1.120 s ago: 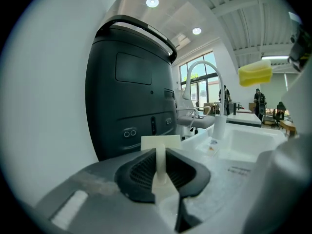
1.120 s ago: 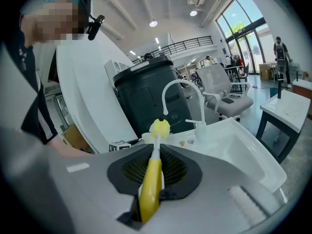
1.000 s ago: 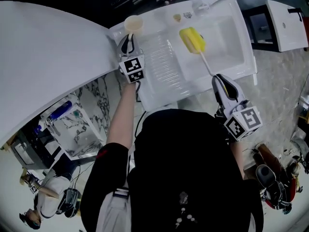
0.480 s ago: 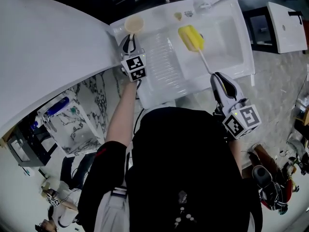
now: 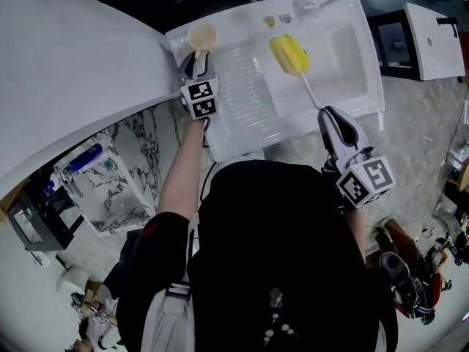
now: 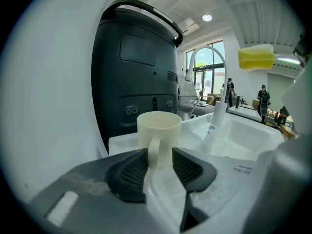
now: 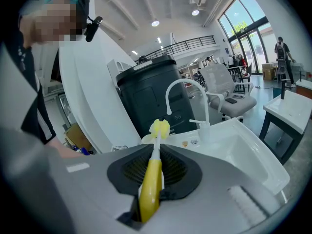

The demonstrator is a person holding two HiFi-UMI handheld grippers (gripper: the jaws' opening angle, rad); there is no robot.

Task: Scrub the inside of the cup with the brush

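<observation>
A cream cup (image 5: 201, 35) stands upright on the back left corner of the white sink unit (image 5: 245, 97). My left gripper (image 5: 194, 59) is right behind it. In the left gripper view the cup (image 6: 158, 130) has its handle between the pads (image 6: 127, 172), with a gap on the right side; the jaws are opening. My right gripper (image 5: 330, 117) is shut on the white handle of a brush whose yellow sponge head (image 5: 288, 54) hangs over the sink. In the right gripper view the brush (image 7: 151, 182) runs up between the jaws of the right gripper (image 7: 155, 155).
The basin (image 5: 352, 50) lies right of the ribbed drainboard, with a curved faucet (image 6: 204, 57) at the back. A large black bin (image 6: 131, 77) stands behind the cup. A white curved counter (image 5: 66, 72) borders the left. People stand far off in the room.
Both grippers keep nearly the same places. The cup stays on the sink's corner and the brush head stays above the sink.
</observation>
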